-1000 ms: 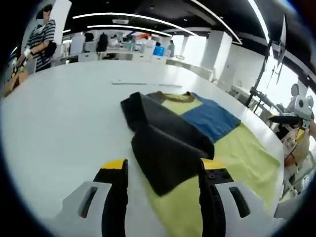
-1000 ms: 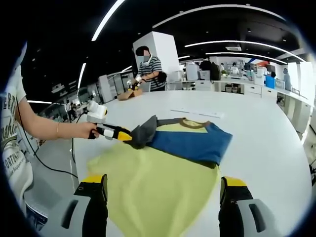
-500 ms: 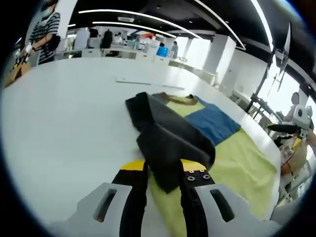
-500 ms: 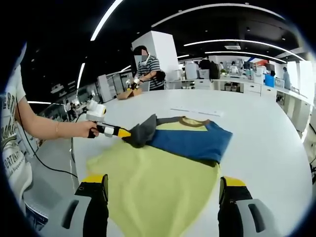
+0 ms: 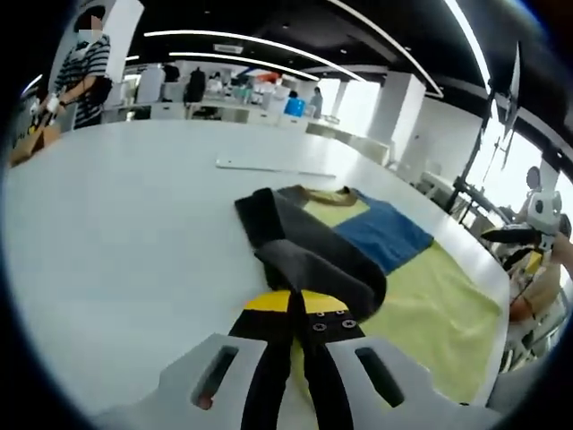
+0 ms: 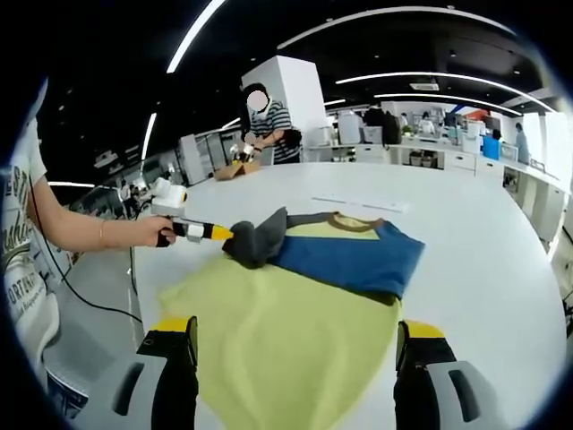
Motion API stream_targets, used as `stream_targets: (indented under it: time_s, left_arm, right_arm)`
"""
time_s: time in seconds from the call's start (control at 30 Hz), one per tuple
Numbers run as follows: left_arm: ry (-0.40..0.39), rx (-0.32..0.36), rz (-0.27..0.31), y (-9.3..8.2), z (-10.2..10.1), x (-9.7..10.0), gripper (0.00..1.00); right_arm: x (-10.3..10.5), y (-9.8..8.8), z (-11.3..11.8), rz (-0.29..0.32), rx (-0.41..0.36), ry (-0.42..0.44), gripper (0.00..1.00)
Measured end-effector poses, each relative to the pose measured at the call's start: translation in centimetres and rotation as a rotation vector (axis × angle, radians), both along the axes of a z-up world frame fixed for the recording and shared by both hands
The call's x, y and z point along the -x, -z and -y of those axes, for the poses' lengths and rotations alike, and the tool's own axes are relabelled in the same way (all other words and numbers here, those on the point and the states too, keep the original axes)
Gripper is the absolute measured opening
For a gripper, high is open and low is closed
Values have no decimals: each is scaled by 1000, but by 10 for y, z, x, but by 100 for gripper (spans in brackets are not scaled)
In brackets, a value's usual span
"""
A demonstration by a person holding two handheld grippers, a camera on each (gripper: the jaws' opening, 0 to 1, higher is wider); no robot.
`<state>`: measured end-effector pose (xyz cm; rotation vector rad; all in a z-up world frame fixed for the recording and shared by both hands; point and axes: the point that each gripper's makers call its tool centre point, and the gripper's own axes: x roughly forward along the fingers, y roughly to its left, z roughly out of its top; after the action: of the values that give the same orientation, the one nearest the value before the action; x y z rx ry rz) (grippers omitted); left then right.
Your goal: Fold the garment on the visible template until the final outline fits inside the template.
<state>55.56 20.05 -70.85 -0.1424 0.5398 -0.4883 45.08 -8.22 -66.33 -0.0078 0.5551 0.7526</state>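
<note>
Dark grey sleeve (image 5: 309, 260) is lying pinched in the closed left gripper (image 5: 298, 315), its length running ahead across the yellow, blue and grey T-shirt (image 6: 295, 313); the right gripper (image 6: 291, 345) is hovering wide apart and empty over the hem.

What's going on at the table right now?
A person is folding a T-shirt on a white table with two hand-held grippers. The left gripper is shut on the dark grey sleeve, which is folded in over the yellow and blue body; in the right gripper view that same gripper pinches the sleeve's bunched end. The right gripper is open, over the yellow hem and holding nothing. The shirt is otherwise spread flat, so most of the folding is not yet done.
</note>
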Motion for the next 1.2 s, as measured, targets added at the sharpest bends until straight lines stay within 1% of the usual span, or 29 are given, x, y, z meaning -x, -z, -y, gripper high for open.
stream_targets:
  time_s: [0.2, 0.5, 0.67, 0.77, 0.8, 0.93, 1.13, 1.2]
  left_arm:
    - [4, -1, 19, -10, -3, 4, 0]
    - [-34, -21, 49, -23, -22, 9, 0]
    - [-42, -56, 77, -34, -33, 12, 0]
    - [-51, -61, 97, -44, -40, 14, 0]
    - [-52, -61, 99, -44, -41, 15, 0]
    - [-61, -86, 112, -51, -52, 17, 0]
    - [-106, -109, 153, -69, -76, 21, 0]
    - [-122, -113, 161, -73, -83, 21, 0]
  right_arm:
    - [0, -2, -2, 9, -3, -6, 90]
    - [3, -4, -6, 12, -3, -23, 93]
    - [2, -5, -6, 22, -3, -23, 97]
    - [3, -6, -7, 25, -5, -25, 97]
    - [3, -6, -7, 25, -5, -26, 98]
    - [5, -6, -8, 26, -4, -28, 98]
    - [6, -7, -8, 29, -6, -24, 98]
    - [7, -7, -8, 28, -3, -26, 98]
